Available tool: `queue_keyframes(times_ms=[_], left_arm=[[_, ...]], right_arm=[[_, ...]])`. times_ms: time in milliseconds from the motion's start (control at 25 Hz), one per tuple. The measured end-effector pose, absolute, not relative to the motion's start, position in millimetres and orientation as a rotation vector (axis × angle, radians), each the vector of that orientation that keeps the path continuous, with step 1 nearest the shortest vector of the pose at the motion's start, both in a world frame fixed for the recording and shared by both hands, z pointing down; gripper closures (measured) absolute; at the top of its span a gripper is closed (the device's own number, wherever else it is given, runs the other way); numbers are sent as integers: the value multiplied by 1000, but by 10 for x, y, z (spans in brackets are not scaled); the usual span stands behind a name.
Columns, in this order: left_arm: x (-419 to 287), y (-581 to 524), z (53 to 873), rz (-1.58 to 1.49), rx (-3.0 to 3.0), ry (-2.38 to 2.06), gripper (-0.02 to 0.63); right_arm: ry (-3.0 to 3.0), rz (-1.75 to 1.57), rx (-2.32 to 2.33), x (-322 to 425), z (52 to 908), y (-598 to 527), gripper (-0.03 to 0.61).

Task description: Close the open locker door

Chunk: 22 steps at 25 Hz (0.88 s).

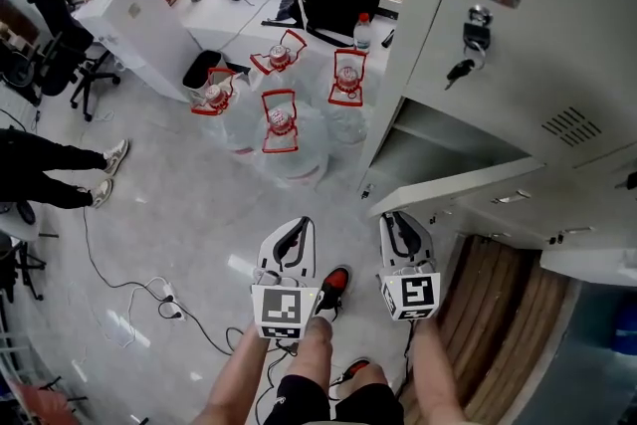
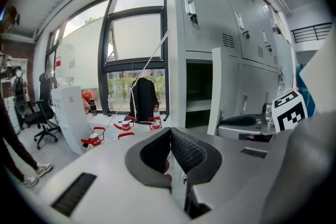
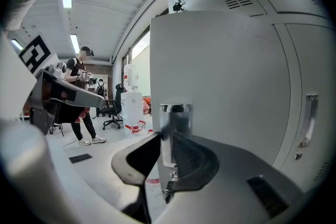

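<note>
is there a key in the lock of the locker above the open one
Yes, keys hang from the lock on the closed door directly above the open locker.

White L claw point(image 1: 301, 226), blk shorts point(image 1: 318, 405)

The pale grey polished floor point(image 1: 189, 214) carries four big clear water jugs point(image 1: 282, 129) with red handles, clustered close together near the lockers point(image 1: 518, 65) along its right side. A black bin point(image 1: 202, 70), a white water dispenser point(image 1: 139, 25) and an office chair point(image 1: 85, 75) stand further left. Black cables point(image 1: 129, 286) trail to a white power strip point(image 1: 171, 299).
</note>
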<state>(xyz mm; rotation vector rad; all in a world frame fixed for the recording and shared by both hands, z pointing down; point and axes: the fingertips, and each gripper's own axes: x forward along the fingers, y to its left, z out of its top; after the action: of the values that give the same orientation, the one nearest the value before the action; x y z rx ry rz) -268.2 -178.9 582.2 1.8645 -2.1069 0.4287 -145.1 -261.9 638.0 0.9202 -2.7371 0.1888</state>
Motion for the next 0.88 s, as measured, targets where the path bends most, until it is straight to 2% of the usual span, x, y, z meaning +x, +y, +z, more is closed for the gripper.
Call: queue_keyframes(times_ms=[880], left_arm=[[-3066,-2321,5856,405,1872,-2102,591]], right_arm=[[-2727,145,982,-1864,6378,-3279,511]])
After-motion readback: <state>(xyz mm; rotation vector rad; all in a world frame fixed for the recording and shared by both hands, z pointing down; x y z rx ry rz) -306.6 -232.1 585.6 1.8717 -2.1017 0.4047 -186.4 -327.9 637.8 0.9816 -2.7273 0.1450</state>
